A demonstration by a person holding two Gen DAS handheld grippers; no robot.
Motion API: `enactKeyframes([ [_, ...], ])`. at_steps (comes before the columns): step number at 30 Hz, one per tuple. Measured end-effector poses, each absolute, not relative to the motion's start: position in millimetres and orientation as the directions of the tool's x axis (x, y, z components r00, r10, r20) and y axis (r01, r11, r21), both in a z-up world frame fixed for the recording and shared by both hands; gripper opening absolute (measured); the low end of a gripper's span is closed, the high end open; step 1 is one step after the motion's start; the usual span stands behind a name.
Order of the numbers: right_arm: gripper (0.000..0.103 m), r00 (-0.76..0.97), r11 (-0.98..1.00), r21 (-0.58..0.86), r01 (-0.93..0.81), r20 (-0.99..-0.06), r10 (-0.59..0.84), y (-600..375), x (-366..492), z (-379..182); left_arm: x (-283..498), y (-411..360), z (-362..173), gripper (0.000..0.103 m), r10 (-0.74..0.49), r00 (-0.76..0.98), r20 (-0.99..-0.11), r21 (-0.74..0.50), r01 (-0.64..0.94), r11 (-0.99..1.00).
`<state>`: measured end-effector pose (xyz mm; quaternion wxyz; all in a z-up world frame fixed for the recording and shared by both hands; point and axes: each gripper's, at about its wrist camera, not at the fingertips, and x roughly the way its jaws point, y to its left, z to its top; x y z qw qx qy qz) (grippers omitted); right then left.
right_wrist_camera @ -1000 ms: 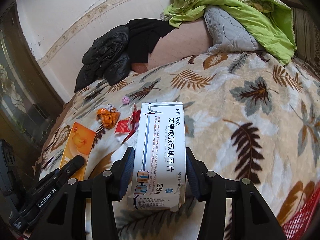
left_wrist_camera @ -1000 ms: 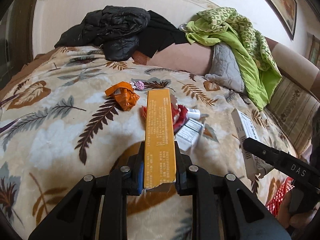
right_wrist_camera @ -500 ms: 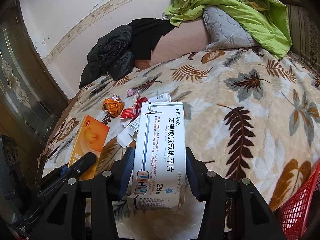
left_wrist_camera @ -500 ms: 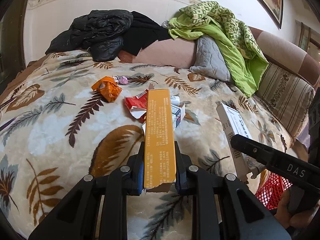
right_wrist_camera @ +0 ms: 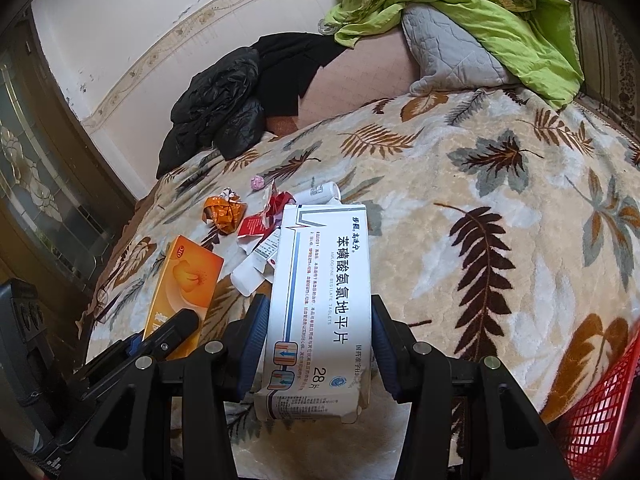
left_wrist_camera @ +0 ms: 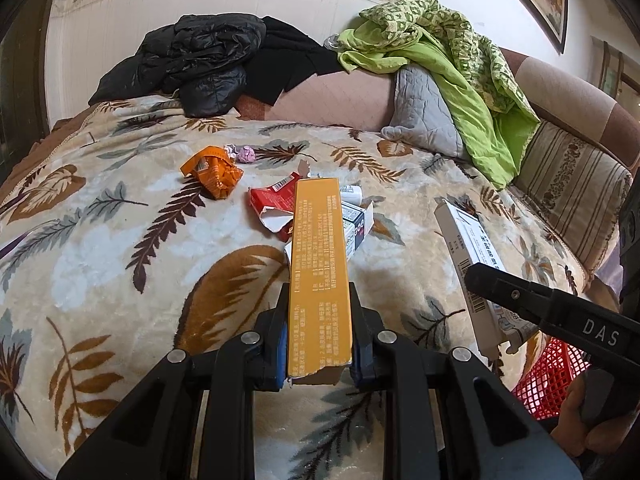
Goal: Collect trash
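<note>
Left wrist view, nearest first: the left gripper (left_wrist_camera: pixel 319 336) is clamped on a long orange box (left_wrist_camera: pixel 320 264), its blue pads pressed to both narrow sides, the box pointing forward above the leaf-patterned blanket (left_wrist_camera: pixel 120 248). Low at the right edge, the right gripper (left_wrist_camera: pixel 492 320) comes in from the side, pinching a white medicine box (left_wrist_camera: pixel 464 252), and under it a corner of a red mesh basket (left_wrist_camera: pixel 548 376) shows off the edge of the bed.

Right wrist view shows the same grip close up — the right gripper (right_wrist_camera: pixel 316 344) squeezes the white medicine box (right_wrist_camera: pixel 324 300) between its pads, the printed face up and its near end crumpled. At lower left the left gripper (right_wrist_camera: pixel 172 328) holds the orange box (right_wrist_camera: pixel 184 284) just beside it. The red mesh basket (right_wrist_camera: pixel 600 412) sits at the bottom right corner.

Farther out on the blanket, the remaining litter lies in a loose cluster: a torn red carton (left_wrist_camera: pixel 276 204) and a white tube (right_wrist_camera: pixel 322 191) touching a flattened white packet (right_wrist_camera: pixel 256 268), then a crumpled orange wrapper (left_wrist_camera: pixel 214 170), then a small pink paper ball (left_wrist_camera: pixel 245 154) just beyond it.

At the far end — a black jacket (left_wrist_camera: pixel 192 64), a grey pillow (left_wrist_camera: pixel 424 116) and a green quilt (left_wrist_camera: pixel 452 60) piled against the headboard.
</note>
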<state>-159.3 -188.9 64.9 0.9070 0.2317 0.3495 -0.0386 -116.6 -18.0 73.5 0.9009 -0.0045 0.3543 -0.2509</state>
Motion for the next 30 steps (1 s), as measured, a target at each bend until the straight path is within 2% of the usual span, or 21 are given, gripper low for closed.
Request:
enactKeyframes([
  [30, 0.053, 0.779, 0.888, 0.401, 0.226, -0.621, 0.082, -191, -177, 76, -120, -26, 72, 0.022, -0.445, 0.642, -0.625, -0.129, 0.477, 0.869],
])
